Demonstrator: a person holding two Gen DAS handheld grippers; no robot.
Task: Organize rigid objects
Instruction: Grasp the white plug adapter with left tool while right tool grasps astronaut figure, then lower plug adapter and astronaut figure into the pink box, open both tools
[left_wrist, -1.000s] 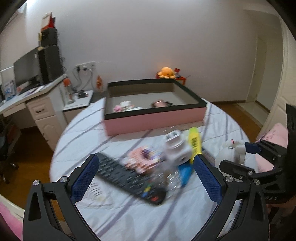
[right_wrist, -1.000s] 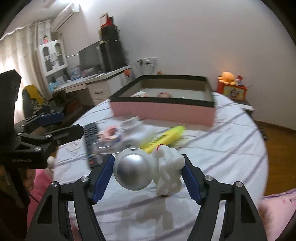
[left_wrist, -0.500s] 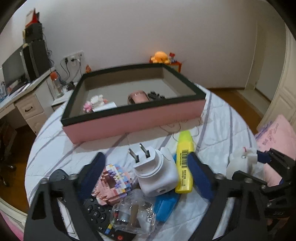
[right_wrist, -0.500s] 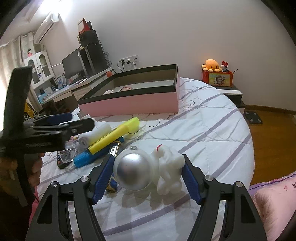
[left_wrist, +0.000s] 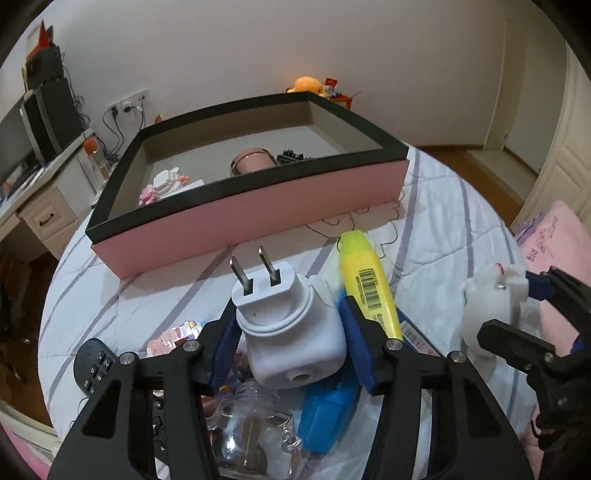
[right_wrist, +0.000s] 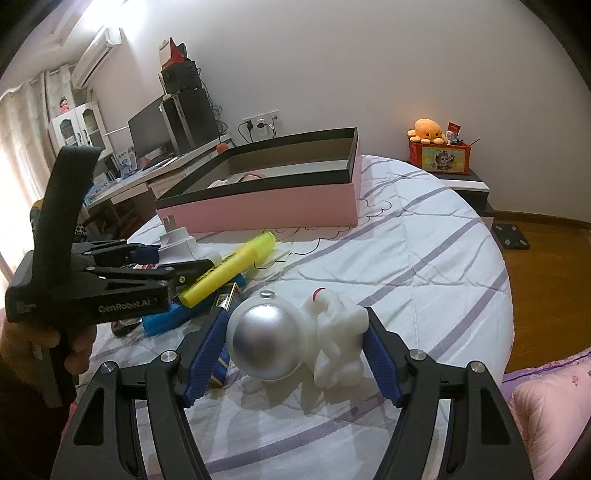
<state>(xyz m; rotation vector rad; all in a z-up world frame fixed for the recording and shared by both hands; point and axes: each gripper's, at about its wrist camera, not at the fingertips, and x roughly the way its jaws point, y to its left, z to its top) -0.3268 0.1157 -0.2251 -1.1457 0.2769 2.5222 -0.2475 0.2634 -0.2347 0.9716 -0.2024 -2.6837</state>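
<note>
The white plug adapter (left_wrist: 293, 332) sits between the blue pads of the left gripper (left_wrist: 291, 339), whose jaws have just been closing onto its sides and now look pressed against it. It is a rounded white block, two flat prongs pointing toward twelve o'clock at the pink box (left_wrist: 258, 218), and it lies on top of the heap on the striped bedspread (left_wrist: 443, 229).

The right gripper (right_wrist: 295, 343) pinches a white astronaut figure (right_wrist: 295, 336) (silver dome helmet at nine o'clock, body at three) just above the cover.

In my judgement the sorting is partly done: a pink round case (left_wrist: 253, 165), a small pink toy (left_wrist: 162, 184) and a dark item already lie in the box. Still outside are the yellow highlighter (left_wrist: 367, 280) at one o'clock of the adapter, a blue object (left_wrist: 325, 417) at five, a clear plastic piece (left_wrist: 251, 435) at six and the remote control (left_wrist: 94, 365) at nine.
</note>
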